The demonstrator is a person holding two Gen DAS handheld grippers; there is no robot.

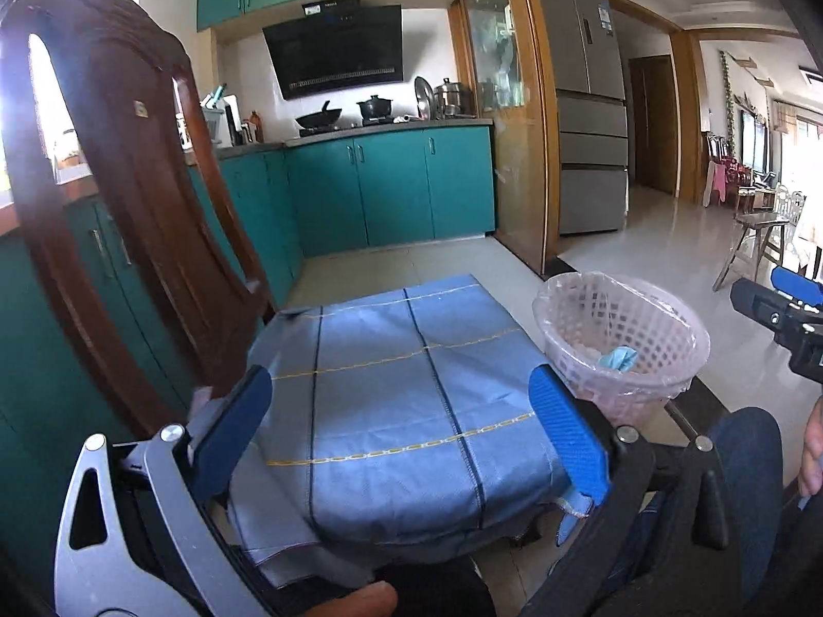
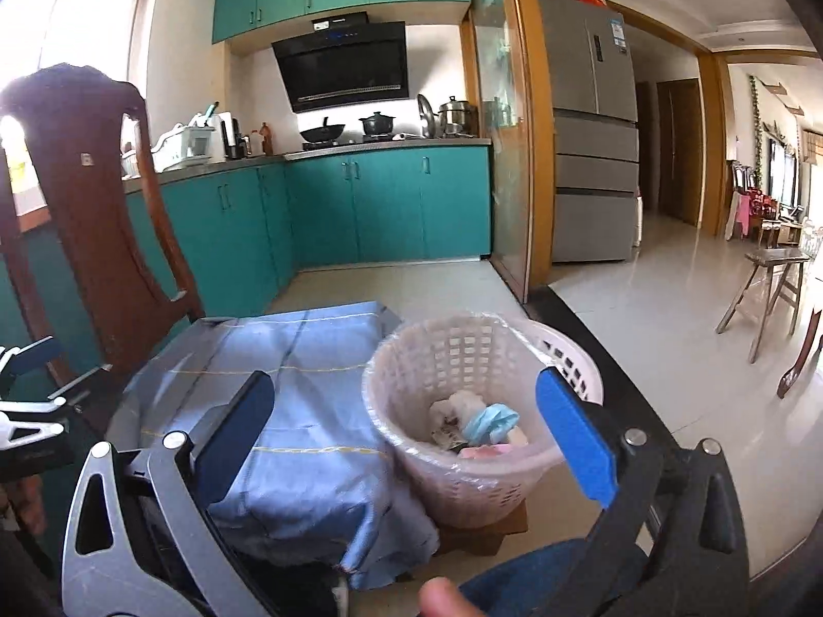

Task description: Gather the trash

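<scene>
Both tools gape wide and hold nothing: the right tool point(image 2: 406, 442) is nearer the trash basket point(image 2: 478, 483) (crumpled scraps inside), which lies rightward of the left tool point(image 1: 406, 432) over the blue-clothed tabletop point(image 1: 391, 401).

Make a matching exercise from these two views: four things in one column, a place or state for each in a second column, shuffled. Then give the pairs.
Things:
1. blue cloth
2. white basket
3. wok
4. right hand-held gripper

Places or states:
A. on the stove
B. jaws open, nothing between them
C. draped over a low surface
D. lined with plastic, trash inside

Pairs: 1-C, 2-D, 3-A, 4-B
</scene>
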